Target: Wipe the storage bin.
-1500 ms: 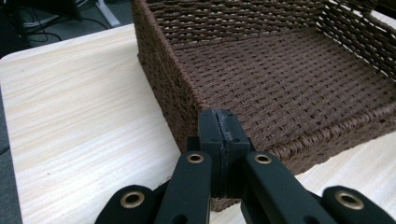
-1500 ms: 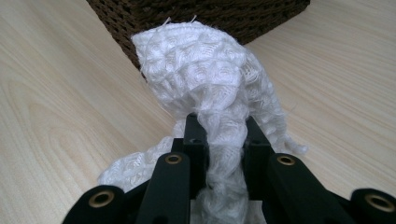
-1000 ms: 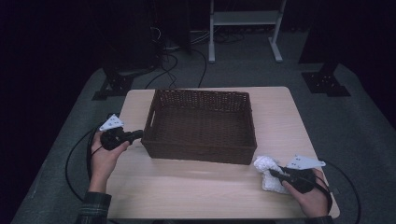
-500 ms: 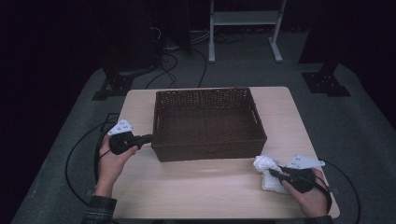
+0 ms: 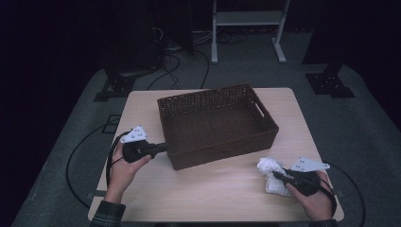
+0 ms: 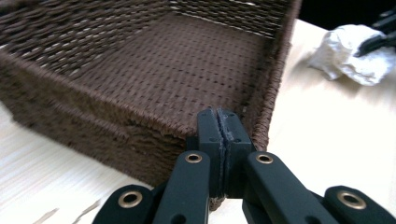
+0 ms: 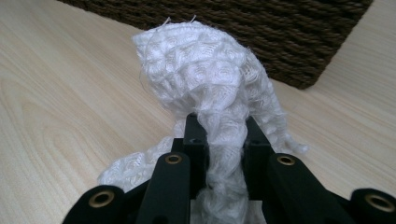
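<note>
Hidden or unclear: in the high view the left tongs (image 5: 163, 147) meet the near left corner of the basket (image 5: 217, 124), and the contact point is too dark and small to resolve there. In the left gripper view the jaws stand pressed together at the basket's corner rim. Whether wicker is pinched between the pads cannot be told, because the pads cover the spot. The lower part of the white cloth (image 7: 210, 88) is cut off behind the right tongs (image 7: 219, 135) in the right gripper view. The floor beyond the worktop (image 5: 208, 189) is dark, with cables and stand feet only faintly readable.

Containers: the brown wicker basket sits at the worktop's centre, rotated so that its long axis runs from 10 o'clock to 4 o'clock. Its interior (image 6: 177, 70) shows bare weave with nothing inside. A handle slot is visible in its right end wall.

Task item: the white cloth (image 5: 272, 172) lies crumpled on the worktop at 5 o'clock from the basket, near it but apart.

Hand pose: the left hand (image 5: 124, 166) comes in from 7 o'clock, its gripper lying level and pointing toward 3 o'clock. The right hand (image 5: 314, 196) rests at 5 o'clock, its gripper pointing toward 10 o'clock, jaws clamped on a bunched fold of the cloth.
</note>
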The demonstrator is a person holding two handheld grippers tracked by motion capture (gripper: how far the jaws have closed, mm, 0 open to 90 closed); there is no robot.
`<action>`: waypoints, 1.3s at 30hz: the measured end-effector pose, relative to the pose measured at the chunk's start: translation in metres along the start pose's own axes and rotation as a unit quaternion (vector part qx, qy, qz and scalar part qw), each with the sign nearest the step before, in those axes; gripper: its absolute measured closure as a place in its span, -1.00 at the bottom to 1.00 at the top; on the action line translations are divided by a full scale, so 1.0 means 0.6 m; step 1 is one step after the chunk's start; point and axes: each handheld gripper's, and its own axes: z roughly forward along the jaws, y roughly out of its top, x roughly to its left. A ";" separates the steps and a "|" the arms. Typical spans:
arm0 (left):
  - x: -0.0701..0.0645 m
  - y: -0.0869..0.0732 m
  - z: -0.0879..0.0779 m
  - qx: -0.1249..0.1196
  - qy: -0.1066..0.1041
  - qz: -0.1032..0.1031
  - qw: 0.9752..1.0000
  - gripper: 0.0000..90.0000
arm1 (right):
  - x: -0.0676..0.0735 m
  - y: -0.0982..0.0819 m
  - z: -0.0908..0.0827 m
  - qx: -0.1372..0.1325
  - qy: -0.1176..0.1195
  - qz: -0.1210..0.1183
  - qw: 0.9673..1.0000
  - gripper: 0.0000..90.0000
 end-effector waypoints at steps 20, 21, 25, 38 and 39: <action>-0.036 0.006 0.009 0.000 -0.015 -0.001 1.000 0.51 | -0.001 -0.002 -0.003 -0.001 -0.001 0.003 1.000 0.70; -0.036 0.004 0.007 0.001 -0.009 -0.003 1.000 0.45 | -0.001 -0.003 -0.003 -0.002 -0.001 0.003 1.000 0.70; -0.038 -0.004 0.000 0.008 0.015 -0.008 1.000 0.18 | -0.002 -0.003 -0.004 -0.002 -0.003 0.003 1.000 0.70; -0.047 -0.038 0.025 0.036 0.059 -0.020 0.997 -0.43 | 0.000 -0.002 -0.002 -0.001 -0.003 -0.001 1.000 0.70; -0.048 -0.041 0.030 0.039 0.059 -0.023 0.997 -0.45 | 0.000 -0.002 -0.002 -0.001 -0.003 -0.001 1.000 0.70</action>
